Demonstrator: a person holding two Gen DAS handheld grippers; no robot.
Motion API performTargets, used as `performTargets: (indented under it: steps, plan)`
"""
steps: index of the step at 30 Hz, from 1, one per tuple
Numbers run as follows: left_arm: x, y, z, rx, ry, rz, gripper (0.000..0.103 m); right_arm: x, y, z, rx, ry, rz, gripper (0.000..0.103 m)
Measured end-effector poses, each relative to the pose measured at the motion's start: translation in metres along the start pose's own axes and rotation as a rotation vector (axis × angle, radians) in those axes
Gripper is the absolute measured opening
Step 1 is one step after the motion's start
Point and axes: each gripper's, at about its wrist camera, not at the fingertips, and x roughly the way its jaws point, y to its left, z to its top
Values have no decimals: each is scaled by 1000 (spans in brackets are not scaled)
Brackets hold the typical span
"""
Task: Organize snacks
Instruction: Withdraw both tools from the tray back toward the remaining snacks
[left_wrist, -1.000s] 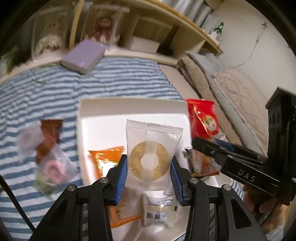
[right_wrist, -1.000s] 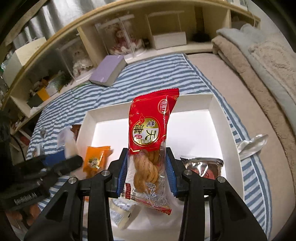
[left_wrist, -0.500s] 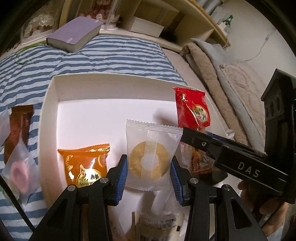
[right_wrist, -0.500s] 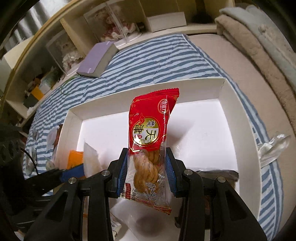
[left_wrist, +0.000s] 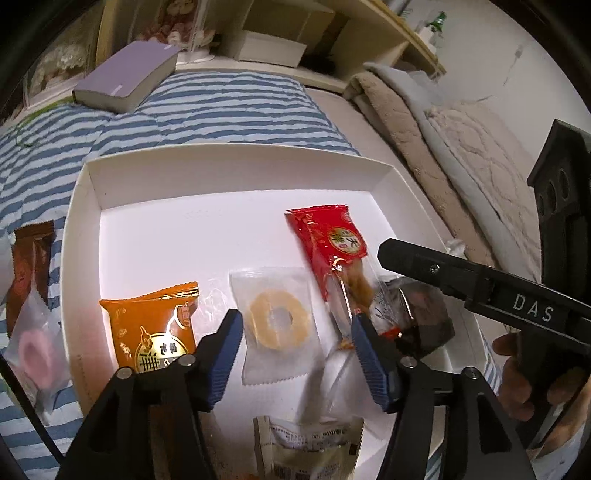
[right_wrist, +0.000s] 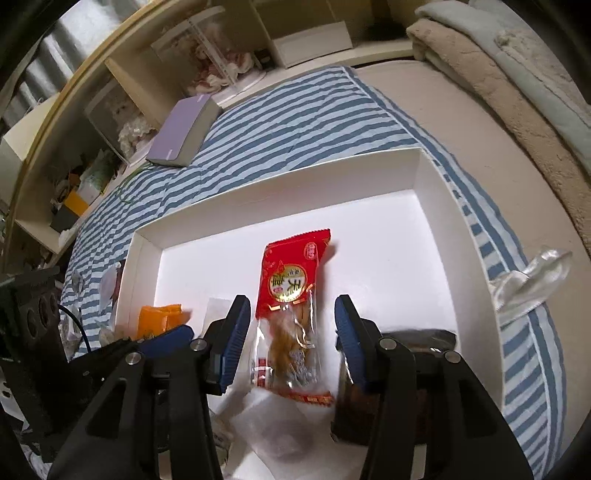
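Observation:
A white tray (left_wrist: 83, 236) lies on the striped bedspread. My left gripper (left_wrist: 297, 349) is open just above a clear packet with a ring biscuit (left_wrist: 279, 321), which lies in the tray. My right gripper (right_wrist: 291, 338) is open around a red twist-snack packet (right_wrist: 291, 295), which lies in the tray; the packet also shows in the left wrist view (left_wrist: 332, 247). An orange packet (left_wrist: 155, 328), a dark packet (right_wrist: 417, 343) and a white packet (left_wrist: 310, 446) lie in the tray too.
A brown packet (left_wrist: 27, 266) and a clear packet with a pink ring (left_wrist: 31, 350) lie on the bedspread left of the tray. A purple book (left_wrist: 127, 79) lies farther back. A crumpled clear wrapper (right_wrist: 532, 277) lies right of the tray. Folded blankets (left_wrist: 443, 122) sit at right.
Both grippers have opened. The ring-biscuit packet and the red twist packet have dropped from the jaws onto the tray floor.

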Motion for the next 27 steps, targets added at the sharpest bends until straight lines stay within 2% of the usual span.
performTargets:
  steps: [4, 9, 11, 12, 14, 18, 27]
  plan:
    - [-11, -7, -9, 27, -12, 12, 74, -11, 0, -5, -18, -5, -18, 50]
    - [-26, -12, -19, 48, -24, 34, 91, -24, 0, -13, -43, -28, -45, 64]
    - [-34, -12, -25, 49, -31, 34, 102, -29, 2, -16, -66, -34, -63, 71]
    - [-37, -12, -26, 47, -34, 32, 103, -31, 3, -19, -76, -36, -72, 73]
    - [-44, -11, -31, 44, -38, 33, 103, -36, 5, -23, -90, -37, -97, 86]
    - [-58, -8, -38, 45, -41, 45, 103, -45, 7, -29, -97, -47, -105, 103]
    - [-94, -3, -48, 37, -64, 70, 103, -66, 12, -39, -100, -73, -135, 103]
